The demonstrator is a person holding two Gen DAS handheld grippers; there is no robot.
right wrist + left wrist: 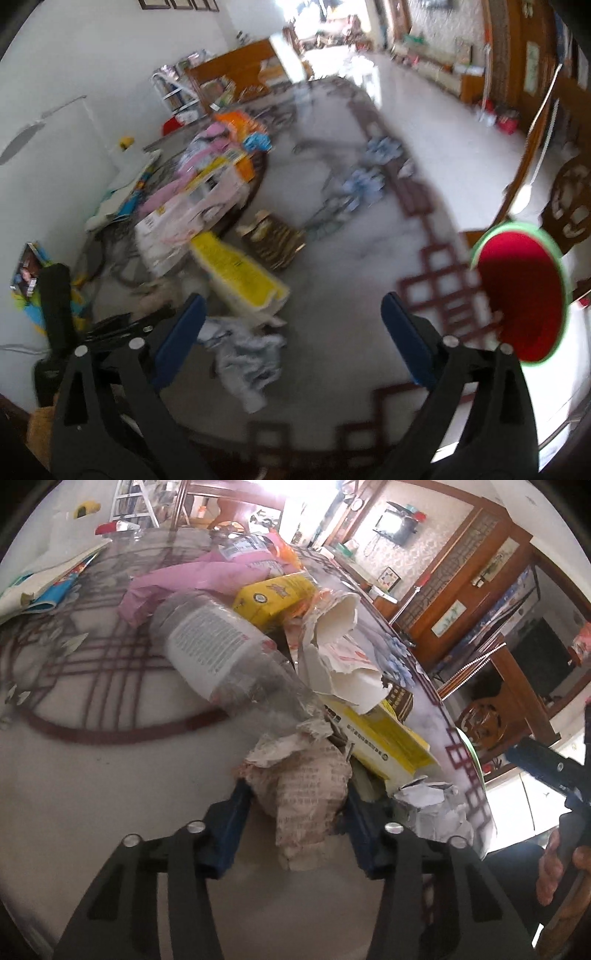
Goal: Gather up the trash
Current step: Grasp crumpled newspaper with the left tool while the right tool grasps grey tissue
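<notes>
Left wrist view: we see the left gripper (pixel 299 794) pinching a crumpled newspaper wad (pixel 306 786) between its blue pads (pixel 229 819), one on each flank of the paper. The wad's long axis runs roughly along the fingers, from 6 toward 12 o'clock. Beyond it, at 12 o'clock, lies a heap of trash on the table (pixel 92 775): a clear plastic bottle (pixel 221 653) slanting from 10 to 4 o'clock, a torn paper cup (pixel 343 646), a yellow carton (pixel 384 738) and a pink bag (pixel 199 579). A white crumpled scrap (pixel 432 805) sits just beside the gripper at 3 o'clock.

Right wrist view (motion-blurred): we see the right gripper (pixel 291 332) spread wide and holding nothing. The same white scrap (pixel 243 358) lies near its left pad (pixel 181 332), at about 8 o'clock from the midpoint. A red bin (pixel 524 295) with a green rim stands beyond the table edge at 3 o'clock.

We judge that the held wad must travel toward that bin, which lies nearer the right gripper than the left; the loose scrap is the right gripper's closest candidate.
</notes>
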